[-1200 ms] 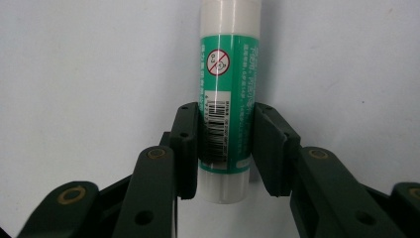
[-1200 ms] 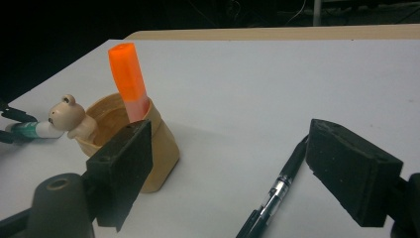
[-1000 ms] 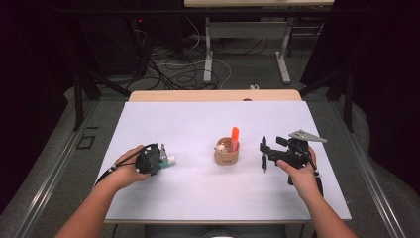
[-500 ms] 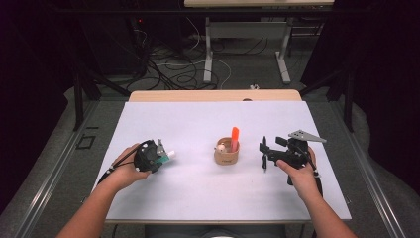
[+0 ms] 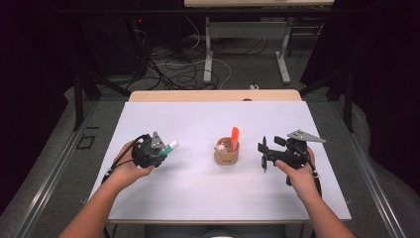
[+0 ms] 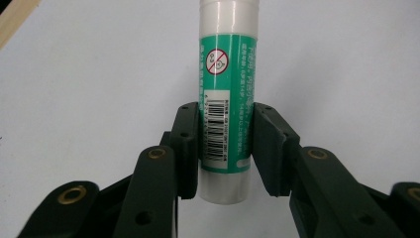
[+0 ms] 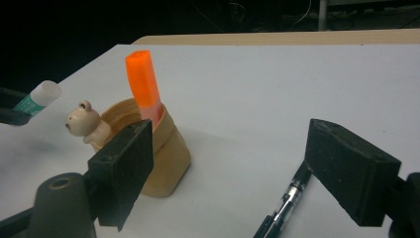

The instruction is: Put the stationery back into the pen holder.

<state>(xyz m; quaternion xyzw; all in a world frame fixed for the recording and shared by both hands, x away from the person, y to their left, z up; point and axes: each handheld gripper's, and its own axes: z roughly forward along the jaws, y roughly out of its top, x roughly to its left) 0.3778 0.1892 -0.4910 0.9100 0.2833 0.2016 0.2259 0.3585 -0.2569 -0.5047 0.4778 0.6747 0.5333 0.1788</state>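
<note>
The left gripper (image 5: 159,148) has its jaws closed on a glue stick (image 6: 226,99), pads pressing the barrel on both sides near its lower end. In the high view the glue stick (image 5: 172,146) sits toward the left edge of the tabletop (image 5: 198,119), its white cap aimed at the pen cup (image 5: 227,154) in the middle, so its long axis lies roughly along the line from gripper to cup. That is the relation the coming move seems to turn on: the cup lies to the gripper's right, with bare tabletop between them, and the stick would likely have to be tipped upright to drop in.

The glue stick is a white tube with a green label, a barcode and a round red warning mark. The tan cup already holds an orange highlighter (image 7: 144,82) leaning upright, and a small bear figure (image 7: 84,121) perches on its rim.

The right gripper (image 7: 237,168) stands wide open with nothing gripped, just beside the cup toward the right edge. A black pen (image 7: 285,203) lies on the tabletop between its jaws, untouched, long axis pointing back toward the gripper. Of the two hands, the right is nearer the cup.
</note>
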